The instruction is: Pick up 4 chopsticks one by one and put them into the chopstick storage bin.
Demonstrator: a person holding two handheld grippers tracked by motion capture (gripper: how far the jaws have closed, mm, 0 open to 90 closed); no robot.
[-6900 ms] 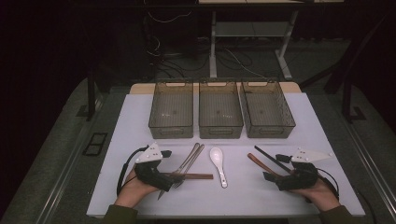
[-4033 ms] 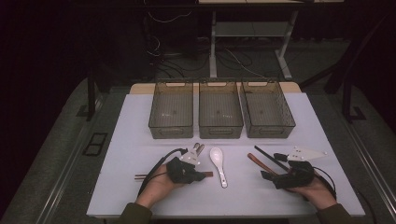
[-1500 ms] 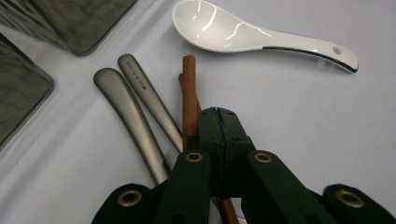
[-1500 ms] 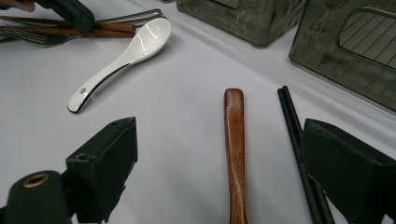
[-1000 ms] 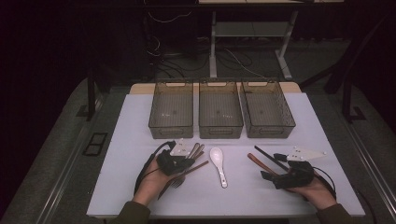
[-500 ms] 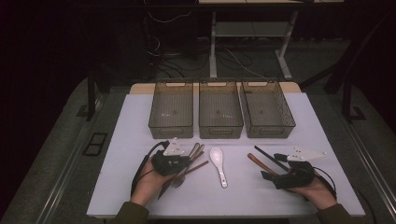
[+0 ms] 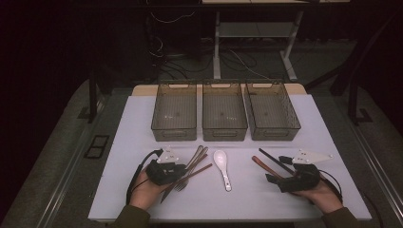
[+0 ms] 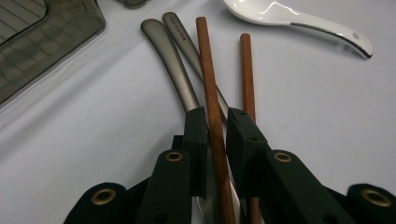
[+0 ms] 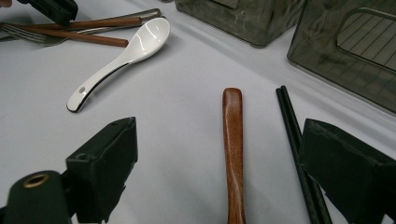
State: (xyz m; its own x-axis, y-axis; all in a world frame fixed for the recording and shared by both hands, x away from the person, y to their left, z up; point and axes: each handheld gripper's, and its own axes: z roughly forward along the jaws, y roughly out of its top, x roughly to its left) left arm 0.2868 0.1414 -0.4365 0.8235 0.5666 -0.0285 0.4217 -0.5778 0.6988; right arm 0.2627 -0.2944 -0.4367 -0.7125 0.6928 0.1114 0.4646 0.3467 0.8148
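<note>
My left gripper (image 7: 177, 173) (image 8: 215, 119) lies over a heap of cutlery at the front left of the white table. Its jaws are shut on a brown wooden chopstick (image 8: 209, 70). A second brown chopstick (image 8: 246, 74) and two metal handles (image 8: 170, 60) (image 7: 197, 156) lie alongside. To the right rests a white ceramic spoon (image 7: 221, 167) (image 8: 299, 21) (image 9: 126, 51). My right gripper (image 7: 280, 180) (image 9: 219, 144) stands wide open at the front right. A wooden handle (image 9: 233, 135) (image 7: 259, 164) and black chopsticks (image 9: 293, 135) (image 7: 273, 160) lie between its jaws.
Three smoky transparent bins stand in a row at the back of the table: left (image 7: 174, 134), middle (image 7: 224, 134), right (image 7: 275, 134). Bare white tabletop (image 7: 138, 133) surrounds the cutlery. Beyond the table are dark floor, cables and a desk frame.
My left gripper went right from its resting spot to the cutlery heap, closed on a chopstick, and has drawn back slightly toward the person. The right gripper has barely moved.
</note>
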